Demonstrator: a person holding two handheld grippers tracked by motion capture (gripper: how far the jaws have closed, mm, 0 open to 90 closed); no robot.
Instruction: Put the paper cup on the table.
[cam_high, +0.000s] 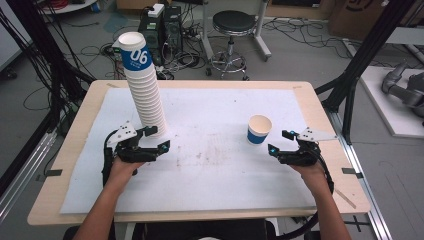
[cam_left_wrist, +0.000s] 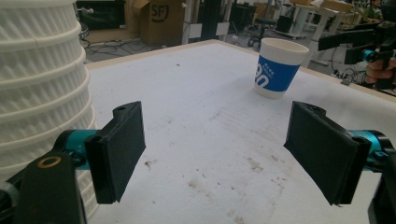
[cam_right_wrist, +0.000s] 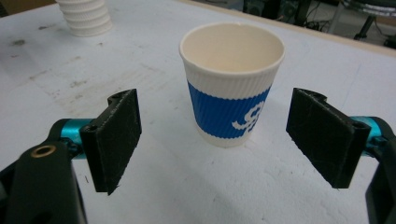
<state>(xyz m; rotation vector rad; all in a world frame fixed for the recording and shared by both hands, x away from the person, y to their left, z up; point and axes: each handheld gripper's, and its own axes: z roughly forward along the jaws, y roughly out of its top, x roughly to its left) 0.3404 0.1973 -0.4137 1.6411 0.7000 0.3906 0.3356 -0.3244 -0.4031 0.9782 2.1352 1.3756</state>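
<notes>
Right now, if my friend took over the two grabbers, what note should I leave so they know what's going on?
Left gripper: open, holding nothing, beside the foot of the tall cup stack.
Right gripper: open, holding nothing, aimed at the single cup, jaws either side but not touching it.
Things: the stack stands at the left of the white mat; the single cup stands upright and empty on the right.
Done: one cup stands apart from the stack.
Left: probably close on the single cup and move it; whether it goes onto the stack cannot be told.
</notes>
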